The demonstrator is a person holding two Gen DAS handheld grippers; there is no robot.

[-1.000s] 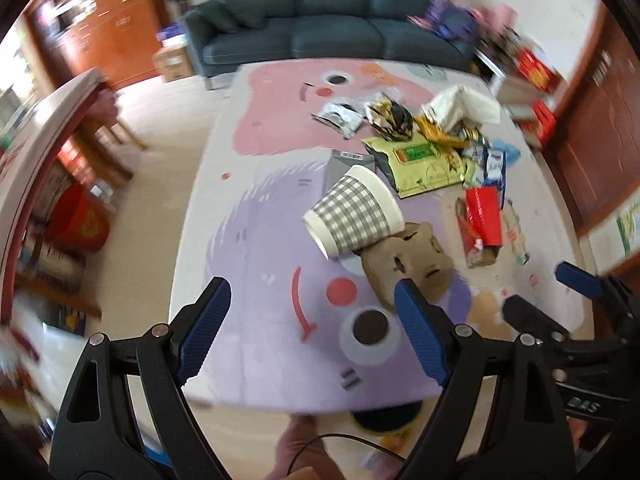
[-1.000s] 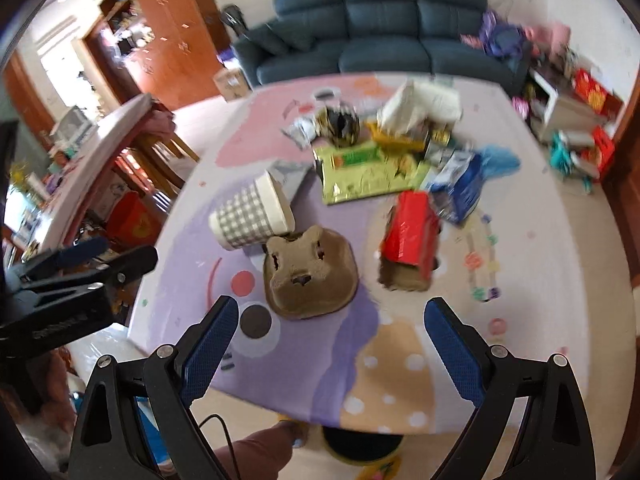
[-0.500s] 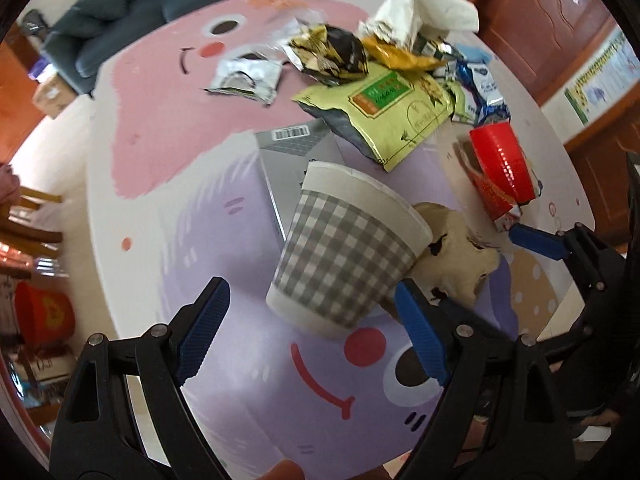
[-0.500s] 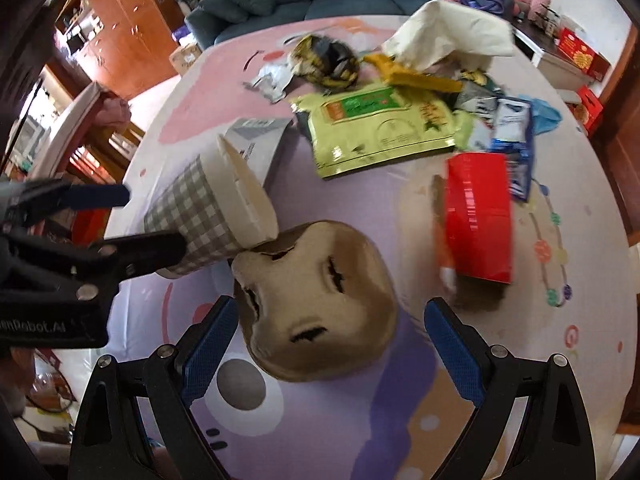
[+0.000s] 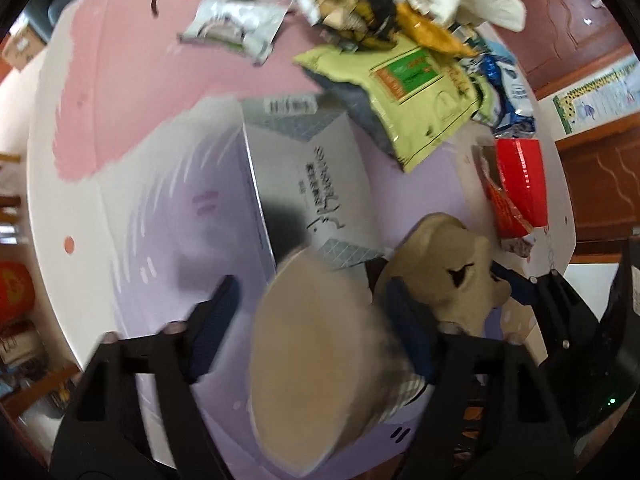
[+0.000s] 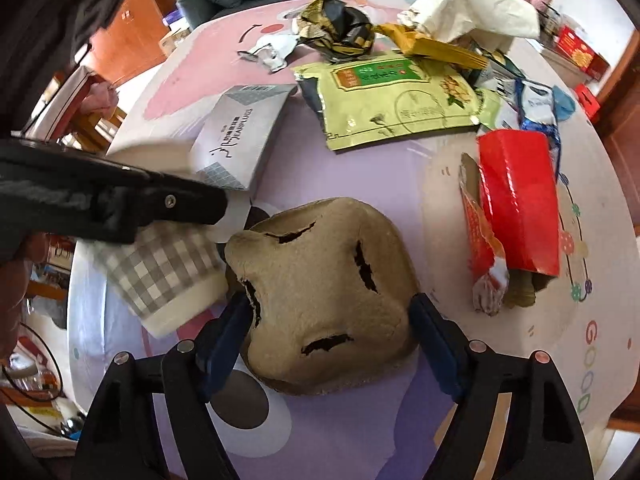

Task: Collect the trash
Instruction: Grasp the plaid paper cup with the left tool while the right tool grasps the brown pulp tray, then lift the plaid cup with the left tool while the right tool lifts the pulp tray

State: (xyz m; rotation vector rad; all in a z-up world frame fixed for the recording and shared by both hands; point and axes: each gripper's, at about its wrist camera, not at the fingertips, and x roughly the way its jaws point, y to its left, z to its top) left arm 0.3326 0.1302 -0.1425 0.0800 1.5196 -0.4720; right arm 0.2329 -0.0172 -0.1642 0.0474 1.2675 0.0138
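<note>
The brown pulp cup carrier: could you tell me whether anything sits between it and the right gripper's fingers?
Nothing visible does. The right gripper already straddles the brown pulp cup carrier, one blue finger at each side. The checked paper cup touches the carrier's left edge, outside the fingers.

Cup (image 6: 168, 276) left of tray (image 6: 324, 296), touching.

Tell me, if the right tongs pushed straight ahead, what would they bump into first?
Probably the brown pulp cup carrier: it already sits between the right tongs, whose blue pads flank it. Actual contact isn't clear.
</note>
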